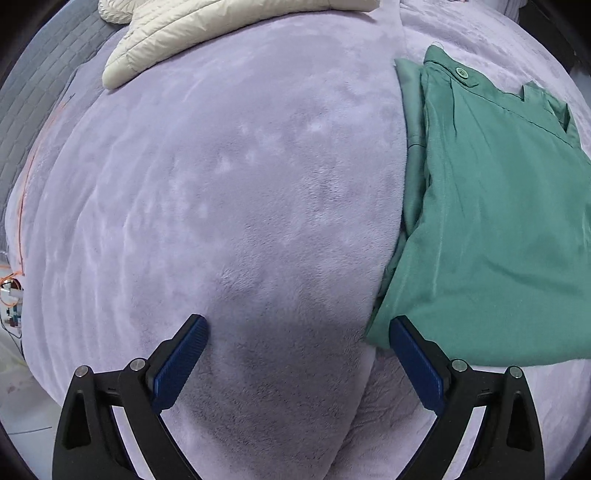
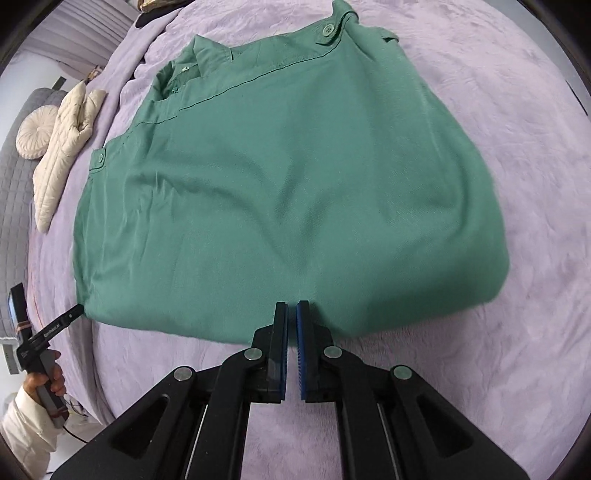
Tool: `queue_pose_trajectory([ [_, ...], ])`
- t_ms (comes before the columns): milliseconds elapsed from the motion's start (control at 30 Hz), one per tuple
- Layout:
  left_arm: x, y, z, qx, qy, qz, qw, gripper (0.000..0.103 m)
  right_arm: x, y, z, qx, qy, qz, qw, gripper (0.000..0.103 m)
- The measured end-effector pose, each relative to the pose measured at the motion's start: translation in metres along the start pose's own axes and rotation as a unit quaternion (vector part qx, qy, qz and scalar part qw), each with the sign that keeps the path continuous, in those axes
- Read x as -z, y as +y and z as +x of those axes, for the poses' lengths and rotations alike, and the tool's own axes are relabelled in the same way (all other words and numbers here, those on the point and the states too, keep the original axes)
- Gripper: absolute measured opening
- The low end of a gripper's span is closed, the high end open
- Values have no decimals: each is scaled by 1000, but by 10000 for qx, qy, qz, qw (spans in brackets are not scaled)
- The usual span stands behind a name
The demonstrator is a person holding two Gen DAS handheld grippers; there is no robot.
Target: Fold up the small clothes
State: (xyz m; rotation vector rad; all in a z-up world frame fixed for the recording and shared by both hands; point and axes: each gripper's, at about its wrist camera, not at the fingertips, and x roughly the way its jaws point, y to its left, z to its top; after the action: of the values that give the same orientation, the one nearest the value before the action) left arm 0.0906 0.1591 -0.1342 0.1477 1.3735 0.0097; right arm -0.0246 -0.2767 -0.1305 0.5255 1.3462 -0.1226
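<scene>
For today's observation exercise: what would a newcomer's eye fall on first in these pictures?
First, the green garment, folded flat on the lilac plush blanket, filling the middle of the right wrist view. Next, the right tool, shut at the garment's near edge. The left tool stands open over bare blanket, beside the garment's corner.

Bed takes up nearly all of both views, covered w/ a lavender plush blanket [image 1: 236,192], nap brushed in uneven streaks. Grey quilted bedspread [image 2: 14,192] shows along the far left edge, stitched in a grid. On it a round cream pleated cushion [image 2: 34,132]; just beside that, a cream quilted pillow [image 2: 62,155], star-ish shape, lying partly on the blanket. Pale curtain [image 2: 99,26] hangs at upper left bg, lilac-grey folds. Strip of light floor [image 1: 22,417] at lower left of left view, some small clutter near the bed edge, too blurred to ID. Light soft, even, daylight-like.
</scene>
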Motion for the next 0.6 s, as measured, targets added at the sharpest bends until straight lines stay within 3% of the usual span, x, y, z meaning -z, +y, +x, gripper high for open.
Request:
queue_pose_trajectory([
  [233,14,-5,-25,285,-22,118,9995,99,26,6,-7,-179,53,323,9993,6],
  [333,24,-20,-32,399,-31,332,9986,99,40,11,-9,-270,91,471,9985,20],
  [400,23,-18,-37,477,-36,448,9979,99,49,14,-12,-304,89,525,9981,36],
  [600,34,-30,-52,717,-56,662,9952,99,66,27,-16,-337,87,595,9976,44],
])
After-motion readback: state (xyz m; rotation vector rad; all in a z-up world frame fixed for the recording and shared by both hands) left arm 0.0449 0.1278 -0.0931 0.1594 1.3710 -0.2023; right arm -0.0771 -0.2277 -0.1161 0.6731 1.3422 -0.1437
